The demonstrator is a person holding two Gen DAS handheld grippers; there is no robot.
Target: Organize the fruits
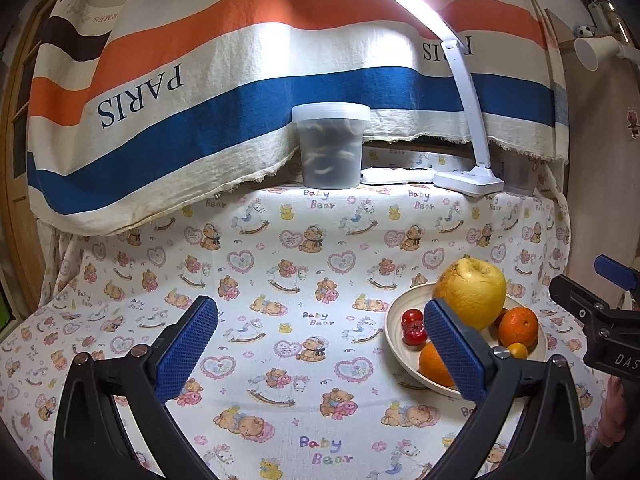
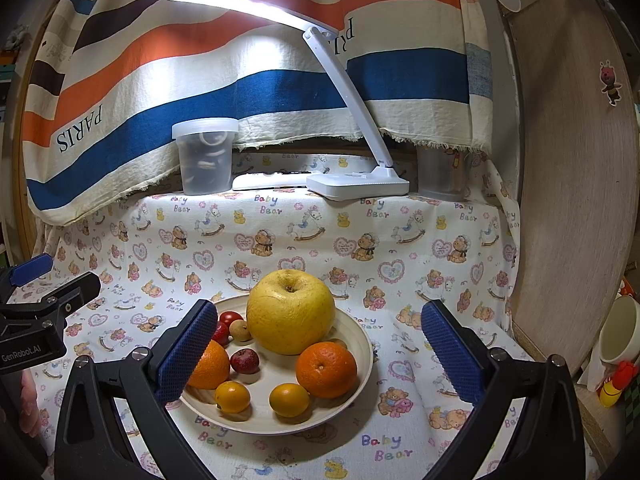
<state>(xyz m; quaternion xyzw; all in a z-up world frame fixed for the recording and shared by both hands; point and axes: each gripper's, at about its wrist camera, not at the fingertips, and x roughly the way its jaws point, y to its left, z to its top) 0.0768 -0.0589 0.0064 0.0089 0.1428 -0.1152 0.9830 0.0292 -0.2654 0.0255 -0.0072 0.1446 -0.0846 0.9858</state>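
Observation:
A cream plate on the bear-print cloth holds a big yellow apple, two oranges, two small yellow citrus, small red fruits and a small tan fruit. My right gripper is open and empty, held over the plate's near side. My left gripper is open and empty above bare cloth, left of the plate; its right finger overlaps the plate's near side. The apple and an orange show there too.
A lidded translucent tub, a white remote and a white desk lamp stand at the back under a striped hanging cloth. A wooden wall and a white cup are on the right.

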